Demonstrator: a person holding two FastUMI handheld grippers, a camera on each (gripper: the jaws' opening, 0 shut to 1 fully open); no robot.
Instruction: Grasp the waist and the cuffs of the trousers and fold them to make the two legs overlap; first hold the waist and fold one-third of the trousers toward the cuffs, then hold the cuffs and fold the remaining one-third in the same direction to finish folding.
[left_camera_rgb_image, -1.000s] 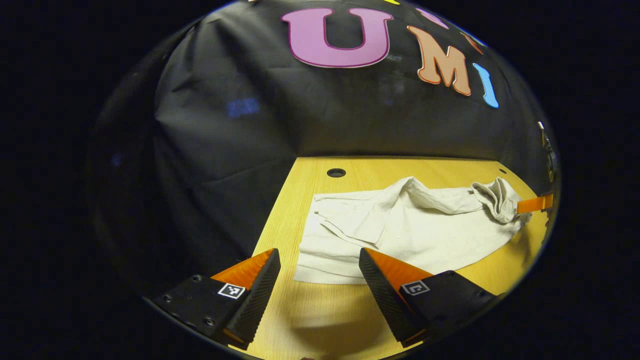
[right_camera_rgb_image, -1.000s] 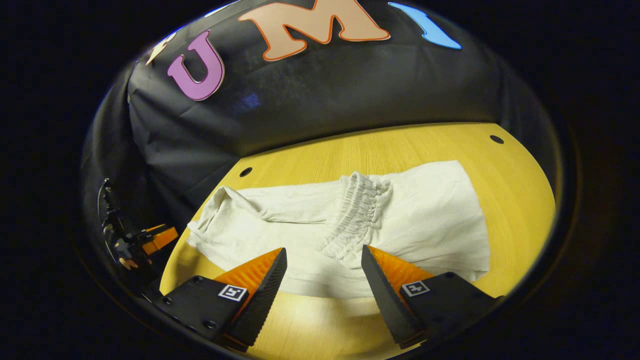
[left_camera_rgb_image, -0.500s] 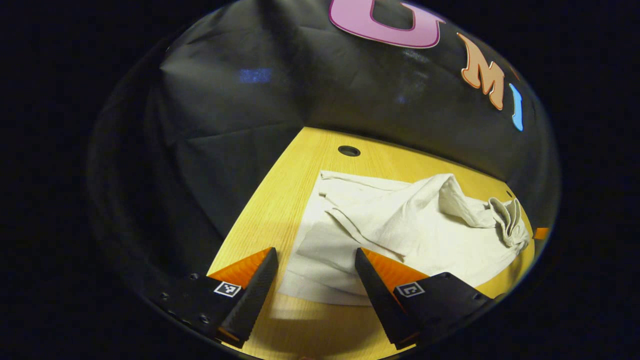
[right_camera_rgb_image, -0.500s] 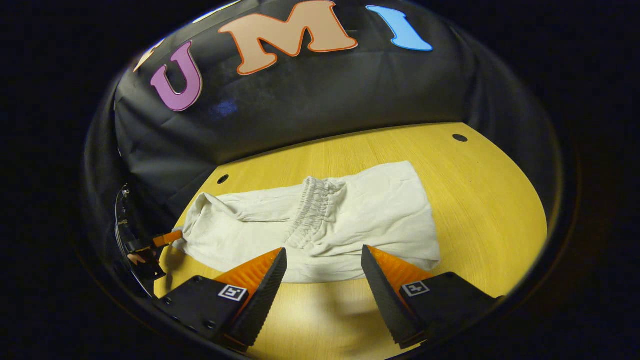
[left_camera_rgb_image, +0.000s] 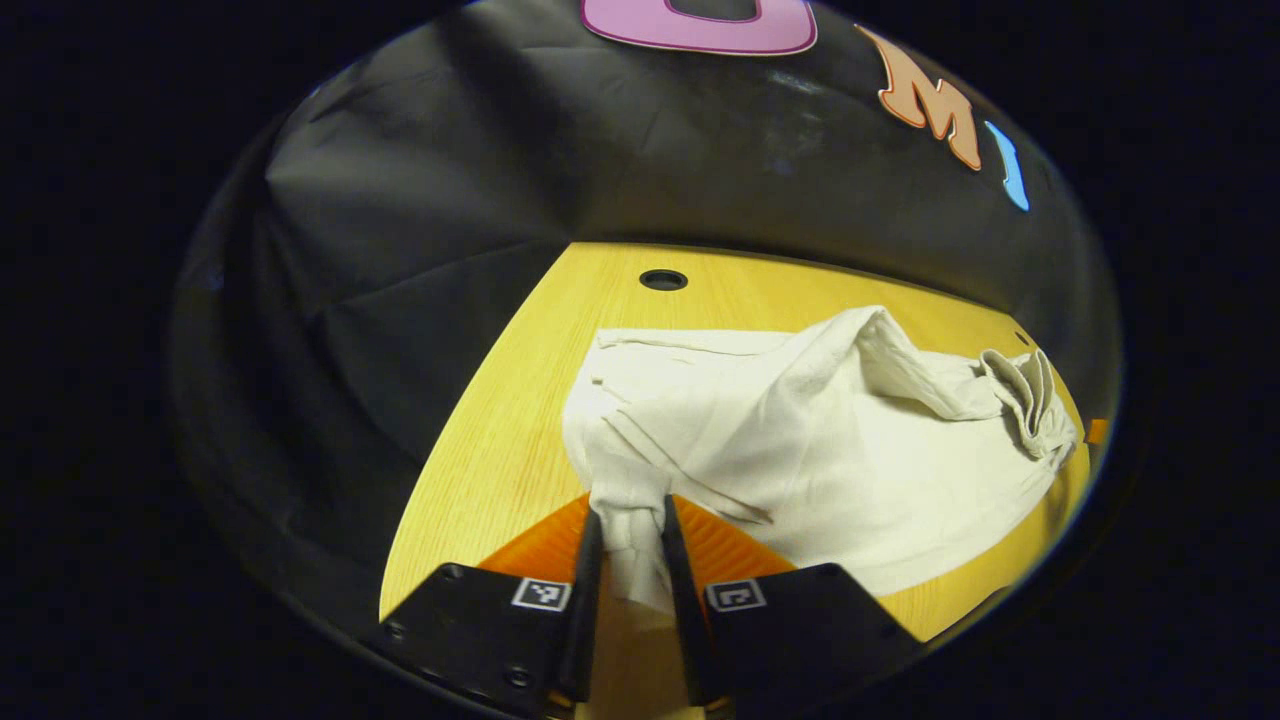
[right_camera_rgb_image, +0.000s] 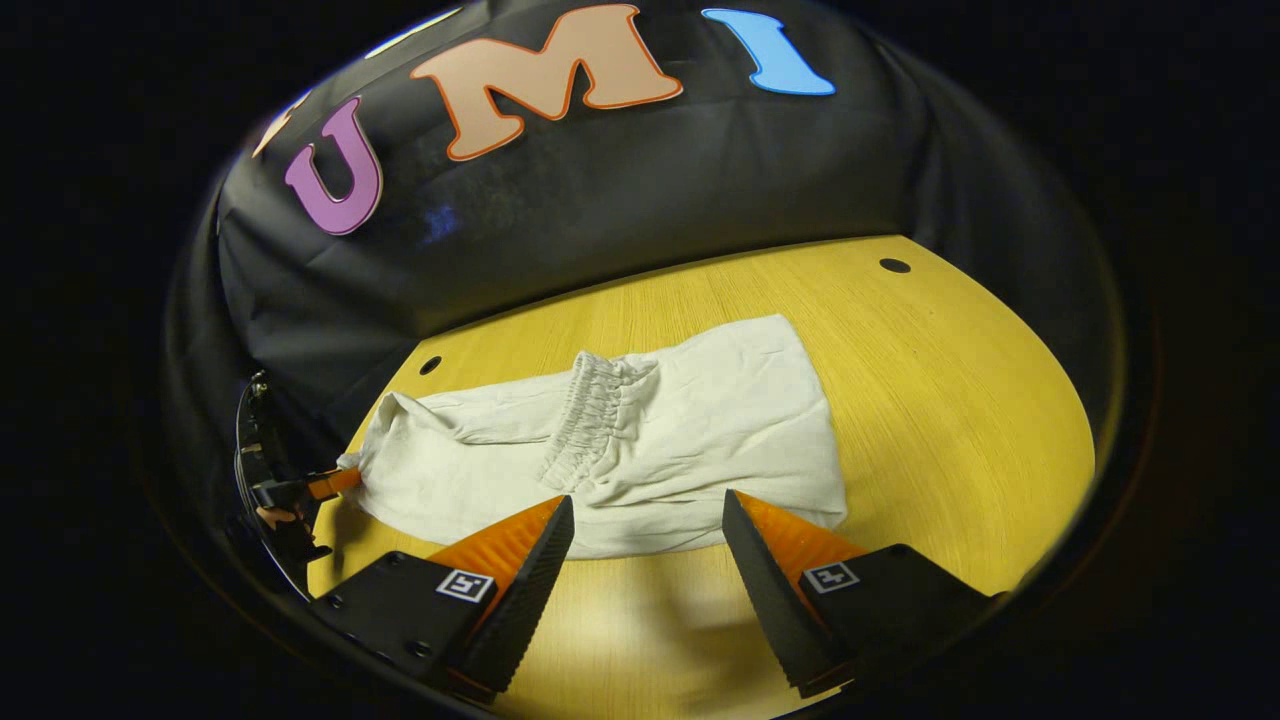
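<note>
The white trousers (left_camera_rgb_image: 830, 440) lie on the yellow wooden table (left_camera_rgb_image: 500, 440), folded, with the gathered elastic waist (right_camera_rgb_image: 590, 415) laid over their middle. In the left gripper view, my left gripper (left_camera_rgb_image: 630, 550) is shut on the cuff end, and cloth bunches up between its fingers. The right gripper view shows that same gripper (right_camera_rgb_image: 325, 483) at the far left, holding the trousers' left corner (right_camera_rgb_image: 375, 455). My right gripper (right_camera_rgb_image: 648, 510) is open just in front of the near edge of the trousers (right_camera_rgb_image: 700, 440), with nothing between its fingers.
Bare table (right_camera_rgb_image: 950, 400) stretches to the right of the trousers. Small round holes (right_camera_rgb_image: 894, 265) mark the tabletop near the back, one more hole (left_camera_rgb_image: 663, 279) at the far left. The booth's black cloth wall (right_camera_rgb_image: 600, 220) closes off the back and the left side.
My left gripper moved in and shut on the cuff end, lifting the cloth a little. My right gripper drew back from the trousers and stayed open.
</note>
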